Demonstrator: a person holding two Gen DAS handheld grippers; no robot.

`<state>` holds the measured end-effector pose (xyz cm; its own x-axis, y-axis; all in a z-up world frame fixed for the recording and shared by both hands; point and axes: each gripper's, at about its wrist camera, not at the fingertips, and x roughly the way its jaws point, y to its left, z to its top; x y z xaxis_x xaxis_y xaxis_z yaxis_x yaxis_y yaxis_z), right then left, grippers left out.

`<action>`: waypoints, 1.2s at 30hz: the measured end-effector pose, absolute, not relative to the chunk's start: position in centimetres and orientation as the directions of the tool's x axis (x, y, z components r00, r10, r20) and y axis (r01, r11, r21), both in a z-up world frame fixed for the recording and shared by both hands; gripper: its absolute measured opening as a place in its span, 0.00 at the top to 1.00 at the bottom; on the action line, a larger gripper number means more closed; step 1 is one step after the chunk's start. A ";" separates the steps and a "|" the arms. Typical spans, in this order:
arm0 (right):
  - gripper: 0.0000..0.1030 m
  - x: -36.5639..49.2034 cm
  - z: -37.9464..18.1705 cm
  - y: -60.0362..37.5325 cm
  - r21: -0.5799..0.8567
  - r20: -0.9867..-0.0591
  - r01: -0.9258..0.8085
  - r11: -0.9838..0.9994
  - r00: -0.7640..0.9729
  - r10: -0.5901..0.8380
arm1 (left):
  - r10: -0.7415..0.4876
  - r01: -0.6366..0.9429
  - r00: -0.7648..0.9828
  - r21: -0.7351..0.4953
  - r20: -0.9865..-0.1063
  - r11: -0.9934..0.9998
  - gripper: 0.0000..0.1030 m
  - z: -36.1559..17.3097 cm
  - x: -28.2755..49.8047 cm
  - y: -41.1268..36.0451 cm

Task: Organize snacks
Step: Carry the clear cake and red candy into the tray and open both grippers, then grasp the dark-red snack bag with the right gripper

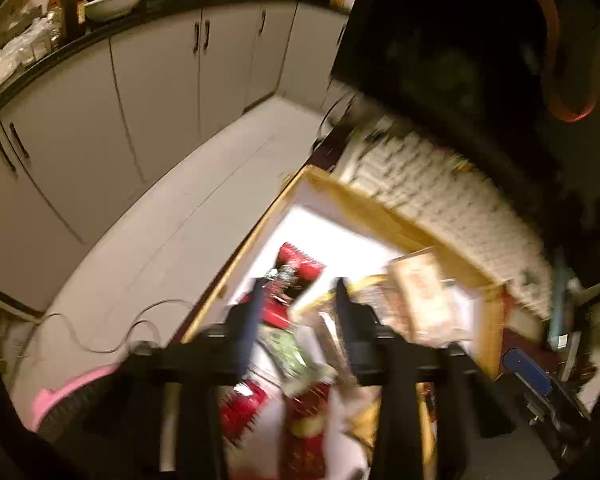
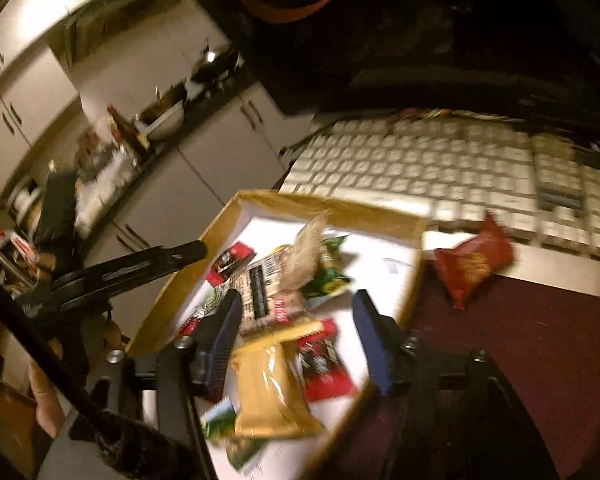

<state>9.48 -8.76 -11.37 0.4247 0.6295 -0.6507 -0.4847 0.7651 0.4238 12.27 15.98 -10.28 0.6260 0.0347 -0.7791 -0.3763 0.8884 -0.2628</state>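
Note:
A shallow cardboard box (image 2: 320, 204) with a white floor holds several snack packets: a yellow one (image 2: 272, 388), a red one (image 2: 324, 368), a beige one with a barcode (image 2: 268, 284) and a green one (image 2: 328, 276). A red chip bag (image 2: 472, 260) lies outside the box on the dark red table. My right gripper (image 2: 298, 316) hovers open over the packets, touching none. In the left wrist view the box (image 1: 364, 204) is blurred. My left gripper (image 1: 298, 306) stands open above a red packet (image 1: 296, 260) and a green one (image 1: 292, 352).
A white keyboard (image 2: 440, 168) lies just behind the box, under a dark monitor. A black bar of the other tool (image 2: 140, 268) reaches over the box's left rim, with a hand (image 2: 44, 392) below it. White cabinets (image 1: 140, 92), a cluttered counter and a floor cable (image 1: 100, 336) lie to the left.

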 end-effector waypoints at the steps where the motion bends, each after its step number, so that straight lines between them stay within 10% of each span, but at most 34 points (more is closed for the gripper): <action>1: 0.39 9.4 -11.1 -10.0 0.437 -0.638 -0.471 0.766 0.439 0.633 | 0.043 -0.367 0.655 -0.268 -0.754 0.891 0.40 -9.6 11.2 15.5; 21: 0.42 20.1 -18.2 -15.0 0.567 -0.743 0.049 0.823 0.462 0.484 | -0.012 -0.303 0.752 -0.362 -0.659 0.881 0.30 -9.9 0.3 6.3; 25: 0.66 20.2 -18.5 -14.6 0.544 -0.750 0.029 0.838 0.466 0.471 | -0.008 -0.308 0.747 -0.356 -0.665 0.882 0.30 -10.0 0.2 6.1; 36: 0.75 9.3 -15.7 -17.3 0.578 -0.639 -0.335 0.745 0.383 0.667 | -0.137 -0.188 0.728 -0.387 -0.672 0.903 0.30 -9.7 1.5 2.9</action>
